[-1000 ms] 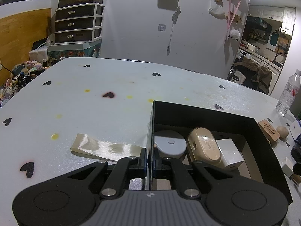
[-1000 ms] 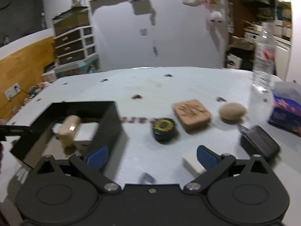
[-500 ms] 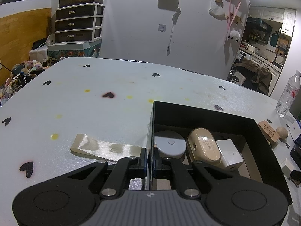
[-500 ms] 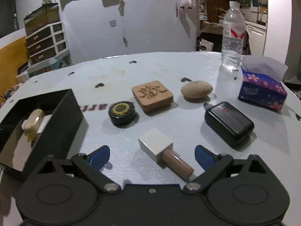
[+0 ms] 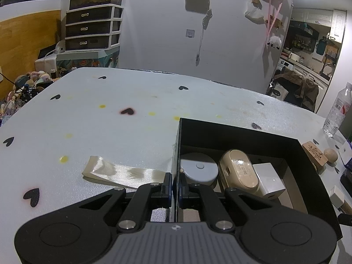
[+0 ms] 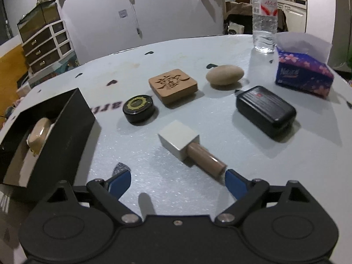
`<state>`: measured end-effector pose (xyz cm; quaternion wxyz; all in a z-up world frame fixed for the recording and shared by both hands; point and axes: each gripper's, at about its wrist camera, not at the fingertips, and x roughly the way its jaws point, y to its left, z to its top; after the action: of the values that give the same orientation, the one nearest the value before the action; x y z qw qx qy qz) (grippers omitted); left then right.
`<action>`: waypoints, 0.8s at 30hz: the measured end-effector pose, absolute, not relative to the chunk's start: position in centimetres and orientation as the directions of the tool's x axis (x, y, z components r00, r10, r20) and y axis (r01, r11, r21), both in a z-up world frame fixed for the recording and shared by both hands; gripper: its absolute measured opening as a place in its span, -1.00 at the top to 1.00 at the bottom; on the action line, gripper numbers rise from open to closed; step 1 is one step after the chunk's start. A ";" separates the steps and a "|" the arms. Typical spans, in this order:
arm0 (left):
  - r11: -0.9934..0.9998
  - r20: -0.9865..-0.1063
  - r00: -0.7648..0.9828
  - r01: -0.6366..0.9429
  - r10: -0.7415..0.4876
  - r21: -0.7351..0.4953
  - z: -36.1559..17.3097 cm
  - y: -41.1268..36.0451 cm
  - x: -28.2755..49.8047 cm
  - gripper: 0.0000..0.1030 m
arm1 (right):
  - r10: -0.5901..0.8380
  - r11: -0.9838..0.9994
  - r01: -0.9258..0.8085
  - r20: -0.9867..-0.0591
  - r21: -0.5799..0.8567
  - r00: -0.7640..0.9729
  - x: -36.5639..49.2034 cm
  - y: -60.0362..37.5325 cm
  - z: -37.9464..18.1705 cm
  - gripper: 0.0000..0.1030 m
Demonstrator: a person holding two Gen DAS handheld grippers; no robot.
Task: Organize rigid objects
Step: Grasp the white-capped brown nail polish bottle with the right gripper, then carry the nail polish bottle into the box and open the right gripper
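Observation:
My left gripper (image 5: 175,186) is shut on the near left wall of the black box (image 5: 242,133). The box holds a grey disc (image 5: 198,169), a beige case (image 5: 239,171) and a white cube (image 5: 269,177). My right gripper (image 6: 178,183) is open and empty, just short of a white-capped brown stamp (image 6: 189,145) lying on the table. Beyond it lie a black round tin (image 6: 138,107), a carved wooden block (image 6: 172,85), a beige oval stone (image 6: 224,74) and a black ribbed case (image 6: 265,110). The black box (image 6: 66,118) shows at the left of the right wrist view.
A water bottle (image 6: 264,15) and a blue tissue box (image 6: 303,70) stand at the far right. A strip of glossy tape (image 5: 123,173) lies left of the box. Drawers (image 5: 92,30) stand beyond the table's far edge.
My right gripper has swung right, away from the box, and closed in on the white-capped stamp. The left gripper has not moved.

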<state>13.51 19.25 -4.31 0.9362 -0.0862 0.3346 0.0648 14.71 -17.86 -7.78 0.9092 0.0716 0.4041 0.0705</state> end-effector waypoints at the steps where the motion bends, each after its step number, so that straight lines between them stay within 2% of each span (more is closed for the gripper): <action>1: 0.977 -0.638 0.768 -0.179 0.064 -0.117 -4.3 19.3 13.5 0.90 | 0.176 0.981 -0.060 -0.724 0.183 0.667 15.0 -17.8 -7.9 -0.82; 7: 0.977 -0.638 0.768 -0.180 0.065 -0.117 -4.3 19.2 13.5 0.90 | 0.147 0.984 -0.026 -0.710 0.179 0.688 17.4 -17.6 -7.9 -0.81; 12: 0.977 -0.638 0.768 -0.178 0.061 -0.120 -4.3 19.2 13.5 0.90 | 0.082 0.997 -0.053 -0.713 0.062 0.697 18.9 -15.9 -8.5 -0.81; 16: 0.977 -0.638 0.767 -0.177 0.062 -0.118 -4.3 19.2 13.6 0.90 | 0.062 0.998 -0.053 -0.710 0.035 0.702 19.4 -15.6 -8.7 -0.81; 19: 0.977 -0.638 0.768 -0.177 0.062 -0.119 -4.3 19.2 13.6 0.89 | 0.054 0.998 -0.053 -0.700 0.023 0.712 19.4 -15.6 -8.7 -0.70; 24: 0.977 -0.636 0.769 -0.177 0.061 -0.120 -4.3 19.1 13.6 0.90 | 0.074 0.997 -0.080 -0.692 0.023 0.718 19.4 -15.6 -8.5 -0.68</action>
<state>13.61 19.12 -4.26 0.9364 -0.0868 0.3339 0.0638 19.36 -15.63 -8.52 0.9269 -0.0045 0.3730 0.0415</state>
